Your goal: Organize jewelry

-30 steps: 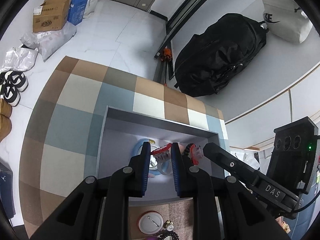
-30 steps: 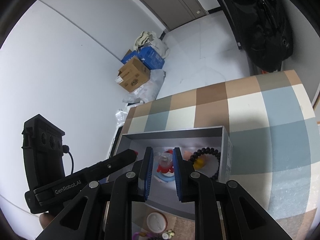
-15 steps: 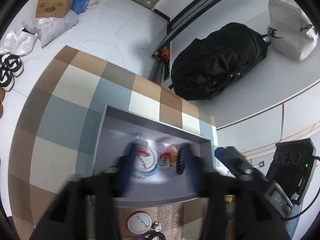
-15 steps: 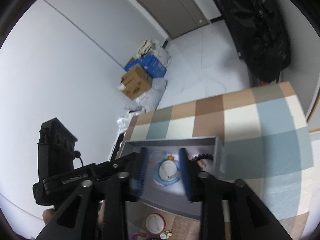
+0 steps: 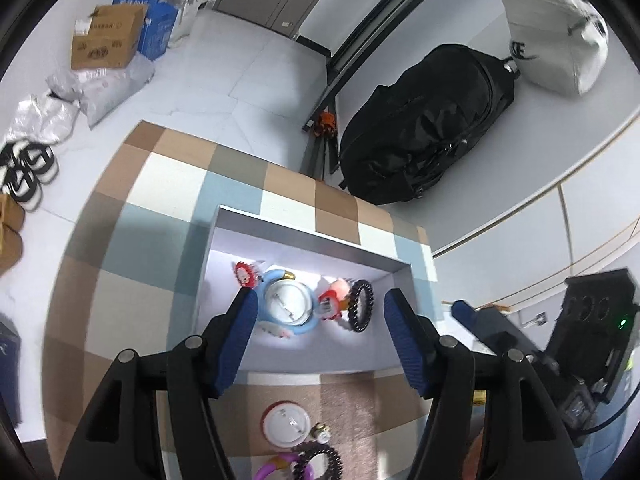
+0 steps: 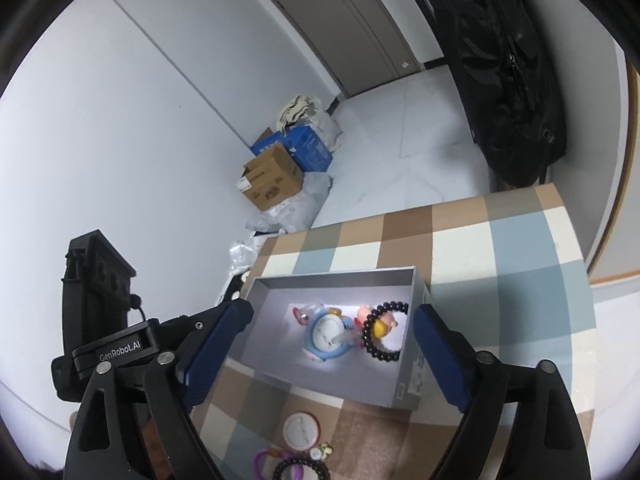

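Both grippers hover over the grey box on the checked desk. The left gripper has its fingers apart, nothing between them. The right gripper has just been opening; its fingers stand wide and empty. In the box lie a blue-rimmed round badge, a black bead bracelet and small figure charms. A red-rimmed badge and more bracelets lie on the desk outside.

Counted: one grey box; inside it, one blue-rimmed round badge, one black bead bracelet, two small figures. Outside: one red-rimmed badge, one purple ring, one further black bracelet.
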